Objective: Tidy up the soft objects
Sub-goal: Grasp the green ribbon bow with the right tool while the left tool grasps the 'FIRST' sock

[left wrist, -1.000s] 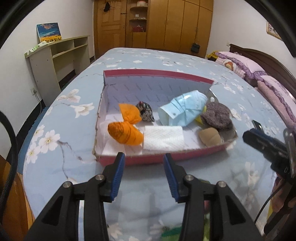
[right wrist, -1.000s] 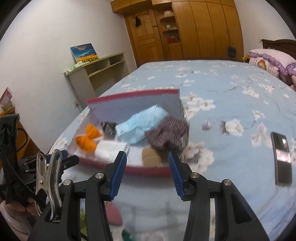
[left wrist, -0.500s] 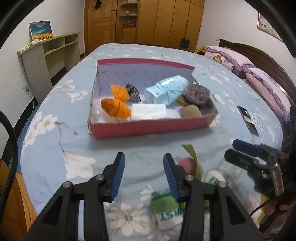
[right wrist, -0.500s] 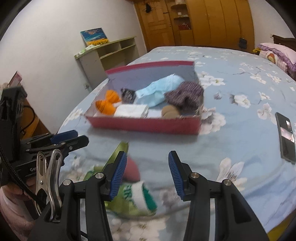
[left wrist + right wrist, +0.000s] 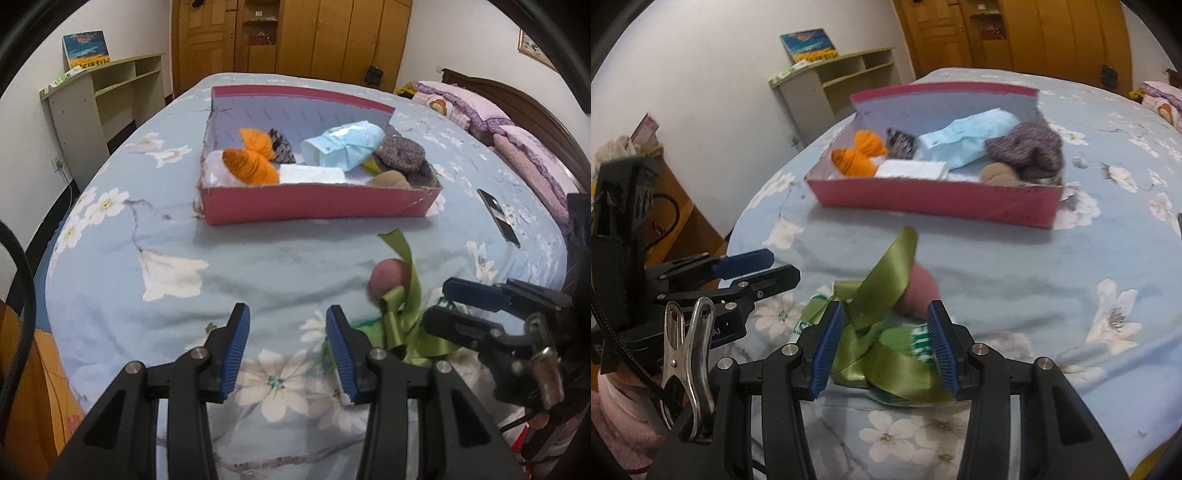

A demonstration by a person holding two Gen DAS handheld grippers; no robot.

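A red cardboard box (image 5: 317, 205) (image 5: 934, 201) sits on the bed and holds soft items: orange cloth (image 5: 251, 166), a light blue shirt (image 5: 343, 146), a grey knit piece (image 5: 402, 153) and a white folded cloth (image 5: 312, 173). Near the bed's front edge lies a green satin ribbon (image 5: 882, 291) (image 5: 402, 314) with a pink soft object (image 5: 921, 295) (image 5: 388, 277) and a green-white sock (image 5: 908, 339). My right gripper (image 5: 884, 345) is open, its jaws either side of the ribbon pile. My left gripper (image 5: 286, 352) is open and empty over the bedsheet, left of the pile.
A black phone (image 5: 498, 216) lies on the bed to the right. Pink pillows (image 5: 517, 147) and a headboard are at the far right. A shelf unit (image 5: 107, 99) stands by the left wall. The bed edge runs close on the near side.
Both grippers have pulled back from the box toward the bed's front edge. The right gripper has come down around the ribbon pile.
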